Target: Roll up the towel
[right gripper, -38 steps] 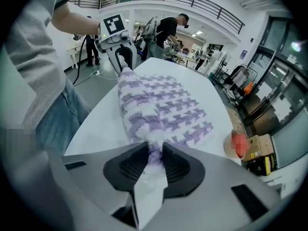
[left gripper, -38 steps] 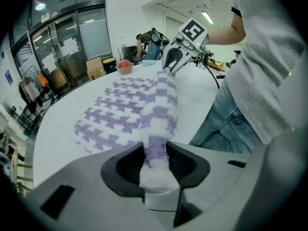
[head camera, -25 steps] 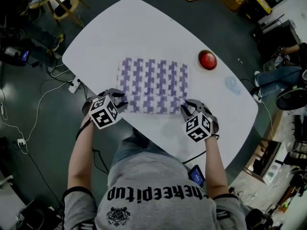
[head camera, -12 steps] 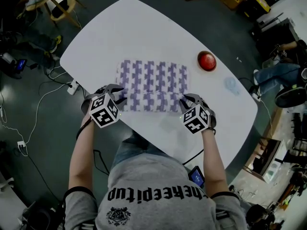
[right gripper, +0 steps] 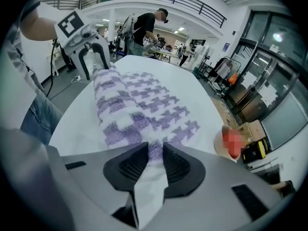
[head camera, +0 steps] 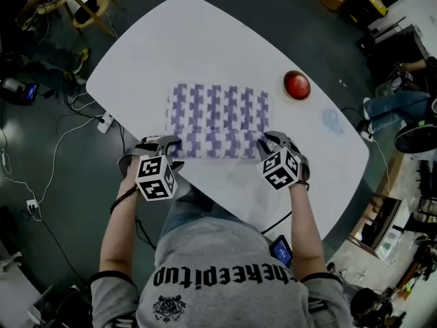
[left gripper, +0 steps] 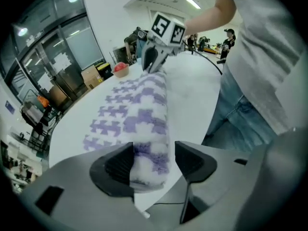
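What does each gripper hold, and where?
The right gripper pinches the purple-patterned white towel at the right end of its rolled edge. The left gripper has just opened its jaws, the roll between them.

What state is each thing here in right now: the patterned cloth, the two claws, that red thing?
towel: near edge rolled over, the rest flat on the table.
left gripper: open; its jaws have just been opening, with the roll's end between them, not pinched.
right gripper: shut on the towel's rolled edge.
red round object: sitting on the table, apart from the towel.
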